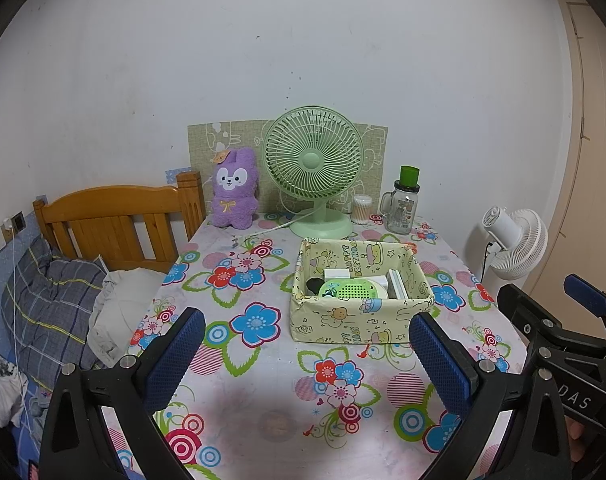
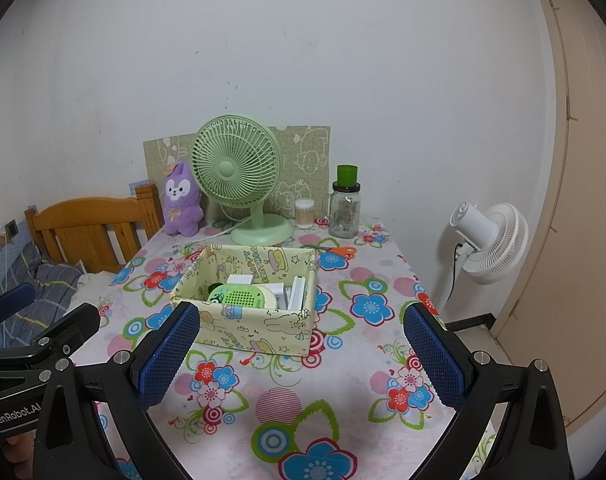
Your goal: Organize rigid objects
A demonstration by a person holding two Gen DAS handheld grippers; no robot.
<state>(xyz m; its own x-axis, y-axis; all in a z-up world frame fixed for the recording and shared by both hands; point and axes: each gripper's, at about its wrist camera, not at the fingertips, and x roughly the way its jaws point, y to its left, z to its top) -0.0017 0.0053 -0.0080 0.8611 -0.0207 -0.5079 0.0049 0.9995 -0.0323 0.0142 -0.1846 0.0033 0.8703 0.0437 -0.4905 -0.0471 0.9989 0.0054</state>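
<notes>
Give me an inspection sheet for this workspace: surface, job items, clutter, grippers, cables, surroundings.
Surface: table under a floral cloth, near half bare.
Job's things: patterned storage box mid-table, holding a green perforated gadget, white boxes and a dark round item; orange-handled scissors lie outside it, behind its right corner.
Clutter: green desk fan, purple plush, cotton swab tub, glass jar with a green cap, all along the back edge.
Grippers: left gripper and right gripper both open, empty, short of the box.
Cables: the desk fan's white cord trails across the cloth.
Surroundings: wooden bed headboard to the left, white standing fan to the right.
</notes>
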